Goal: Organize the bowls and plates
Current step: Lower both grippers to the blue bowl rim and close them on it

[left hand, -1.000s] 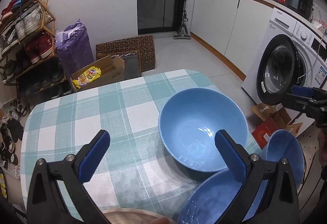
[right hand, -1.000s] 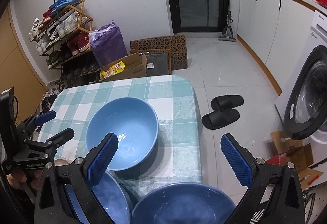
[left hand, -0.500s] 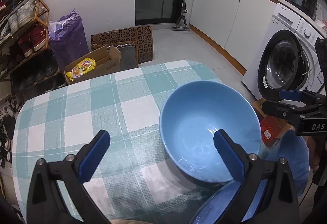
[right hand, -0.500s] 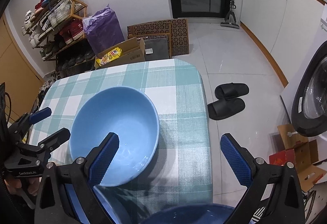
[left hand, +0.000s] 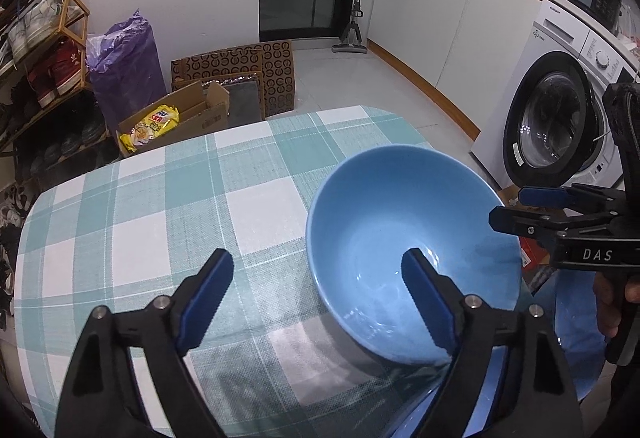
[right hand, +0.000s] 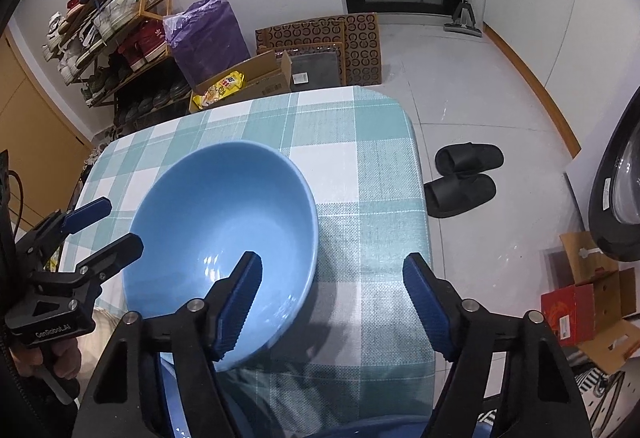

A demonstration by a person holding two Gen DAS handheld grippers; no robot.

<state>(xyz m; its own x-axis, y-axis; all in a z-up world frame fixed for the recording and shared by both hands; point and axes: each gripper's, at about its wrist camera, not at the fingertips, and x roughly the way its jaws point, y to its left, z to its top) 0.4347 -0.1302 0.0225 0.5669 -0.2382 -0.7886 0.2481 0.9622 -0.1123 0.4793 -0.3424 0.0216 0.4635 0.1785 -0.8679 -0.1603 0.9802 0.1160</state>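
Observation:
A large light-blue bowl stands upright on the checked tablecloth, and both grippers straddle its rim from opposite sides. My left gripper has its jaws closing, one finger inside the bowl and the other outside over the cloth. The pads are clear of the bowl's left wall. My right gripper is closing the same way over the right wall, also without touching it. Each gripper shows at the edge of the other's view, the right gripper and the left gripper.
More blue bowls lie near the table's front edge. A pale dish edge shows under the left gripper. The tablecloth stretches away to the left. Slippers, cardboard boxes and a washing machine stand beside the table.
Both grippers have come down toward the bowl, which now looks larger. Both pairs of jaws have narrowed, each with one finger now inside the bowl.

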